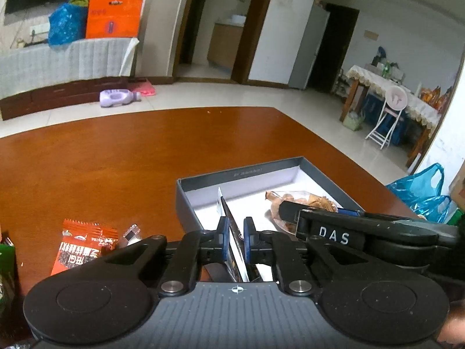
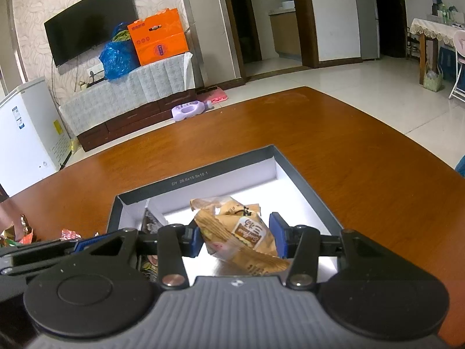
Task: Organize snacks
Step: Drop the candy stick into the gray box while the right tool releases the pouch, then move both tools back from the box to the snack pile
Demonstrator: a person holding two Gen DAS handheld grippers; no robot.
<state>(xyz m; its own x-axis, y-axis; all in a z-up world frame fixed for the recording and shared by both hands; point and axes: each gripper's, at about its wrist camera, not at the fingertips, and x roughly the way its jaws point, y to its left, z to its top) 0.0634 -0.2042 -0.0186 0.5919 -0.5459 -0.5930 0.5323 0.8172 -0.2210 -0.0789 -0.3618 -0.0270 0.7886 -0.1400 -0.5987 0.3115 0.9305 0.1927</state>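
Both wrist views looked forward and downward from close range; they shared the grey box (image 1: 186, 200) (image 2: 116, 212) on the counter (image 1: 116, 151) (image 2: 348, 157).

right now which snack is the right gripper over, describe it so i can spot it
On the brown wooden table sits a shallow grey cardboard box with a white inside. In its right part lies a crinkled tan plastic snack packet, the only tan wrapper there.

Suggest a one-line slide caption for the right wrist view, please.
Right gripper holds a tan snack packet over the open grey box on the wooden table.
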